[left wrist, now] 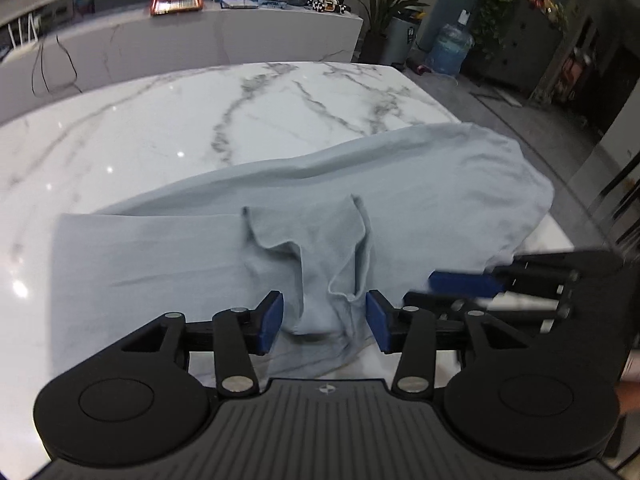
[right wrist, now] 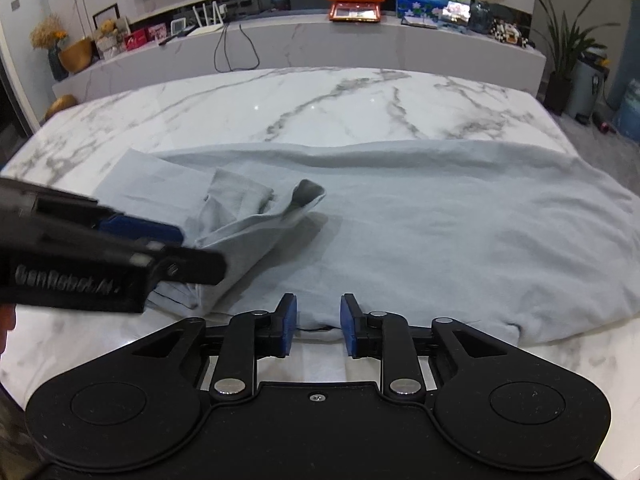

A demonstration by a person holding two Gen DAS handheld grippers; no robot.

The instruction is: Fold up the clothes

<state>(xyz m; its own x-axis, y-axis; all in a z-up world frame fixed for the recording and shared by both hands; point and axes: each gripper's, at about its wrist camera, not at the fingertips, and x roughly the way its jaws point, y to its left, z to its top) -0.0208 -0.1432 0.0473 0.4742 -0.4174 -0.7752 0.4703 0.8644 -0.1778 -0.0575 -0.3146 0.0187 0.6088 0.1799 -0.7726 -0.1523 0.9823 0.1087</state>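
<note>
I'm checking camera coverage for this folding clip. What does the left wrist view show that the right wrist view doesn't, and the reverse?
Left wrist only: a blue water jug on the floor.

Right wrist only: dried flowers in a vase at the shelf's left end.

Both: the light blue garment on the marble table, its sleeve folded inward, an orange box, and the open left gripper and right gripper.

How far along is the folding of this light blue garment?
Early. Done: a sleeve is folded over the light blue garment on the marble table. In hand: nothing; the left gripper and right gripper are open over the near hem. Left: the main folds.
</note>
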